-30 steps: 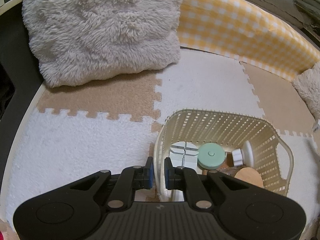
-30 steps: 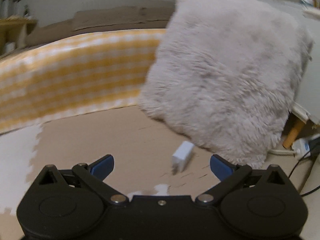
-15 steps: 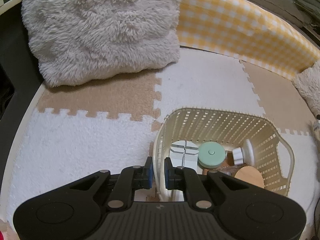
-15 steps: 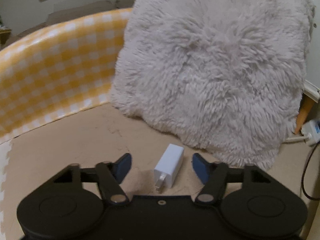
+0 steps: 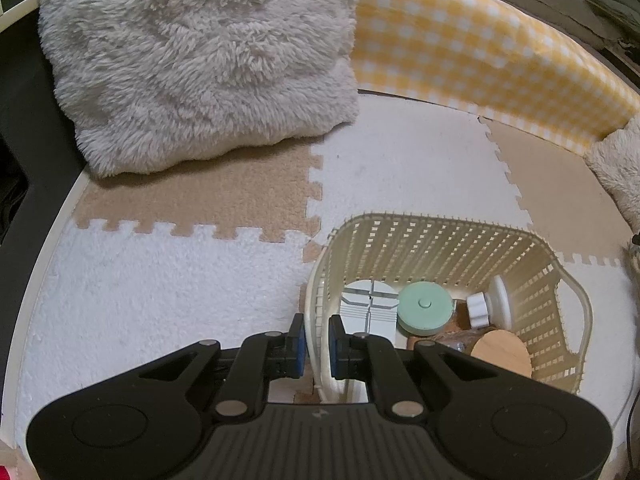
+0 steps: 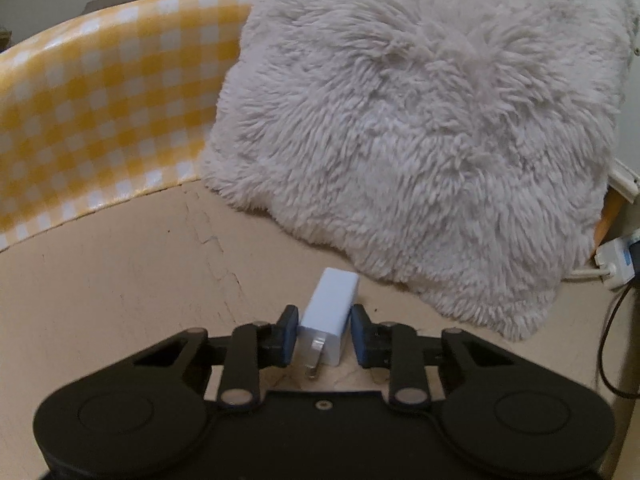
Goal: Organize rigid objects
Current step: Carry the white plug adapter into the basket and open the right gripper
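In the left wrist view, my left gripper [image 5: 316,342] is shut on the near rim of a cream plastic basket [image 5: 440,236]. Inside lie a white ribbed piece [image 5: 368,304], a mint green round lid [image 5: 424,308], a white knob-shaped item [image 5: 490,308] and a wooden disc [image 5: 502,354]. In the right wrist view, my right gripper [image 6: 325,338] has closed around a white plug-in charger [image 6: 328,316] lying on the beige mat, prongs toward me. The blue pads sit against both of its sides.
A fluffy grey cushion [image 6: 420,120] lies just behind the charger; another fluffy cushion [image 5: 200,60] sits at the far left of the foam mat. A yellow checked bolster [image 5: 480,52] borders the back. A power strip and black cable [image 6: 616,264] lie at the right.
My right gripper moved forward to the charger and its jaws closed from wide open onto the charger's sides. My left gripper stayed shut on the basket rim.
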`<state>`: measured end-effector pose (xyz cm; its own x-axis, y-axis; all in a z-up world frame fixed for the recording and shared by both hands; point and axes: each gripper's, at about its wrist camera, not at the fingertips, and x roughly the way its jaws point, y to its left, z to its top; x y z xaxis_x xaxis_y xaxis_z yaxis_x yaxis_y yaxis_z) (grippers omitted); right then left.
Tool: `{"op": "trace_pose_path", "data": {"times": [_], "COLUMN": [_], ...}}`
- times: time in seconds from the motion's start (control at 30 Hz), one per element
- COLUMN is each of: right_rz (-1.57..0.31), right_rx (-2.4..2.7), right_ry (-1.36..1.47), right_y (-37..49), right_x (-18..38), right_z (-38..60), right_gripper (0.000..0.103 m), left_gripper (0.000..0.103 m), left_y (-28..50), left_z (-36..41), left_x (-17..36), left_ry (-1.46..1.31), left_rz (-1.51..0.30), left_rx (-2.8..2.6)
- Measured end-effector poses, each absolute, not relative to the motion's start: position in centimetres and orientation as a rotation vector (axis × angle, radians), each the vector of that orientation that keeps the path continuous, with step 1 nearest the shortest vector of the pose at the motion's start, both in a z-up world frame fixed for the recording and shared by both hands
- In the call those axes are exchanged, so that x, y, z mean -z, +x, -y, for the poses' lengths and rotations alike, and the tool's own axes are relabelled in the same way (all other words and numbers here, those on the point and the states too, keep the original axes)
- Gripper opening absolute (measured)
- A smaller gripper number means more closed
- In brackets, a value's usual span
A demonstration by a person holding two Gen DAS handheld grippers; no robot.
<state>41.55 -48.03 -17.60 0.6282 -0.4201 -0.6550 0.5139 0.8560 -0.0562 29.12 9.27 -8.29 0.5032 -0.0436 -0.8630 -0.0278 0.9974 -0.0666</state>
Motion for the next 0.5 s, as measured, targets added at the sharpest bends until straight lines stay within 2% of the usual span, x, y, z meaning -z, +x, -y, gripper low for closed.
{"op": "trace_pose_path", "data": {"times": [0.5], "right_rz": [-0.694], "right_rx": [0.456], "right_ry": [0.125], "right_y": [39.4], "right_x": [14.3], "right_z": [45.2], "right_gripper": [0.027], "left_gripper": [0.01], "left_y": [29.2], "left_z": [-9.2], "left_x": [8.3], "left_ry": [-0.077], "left_rz": [-1.044], "left_rx": [0.008]}}
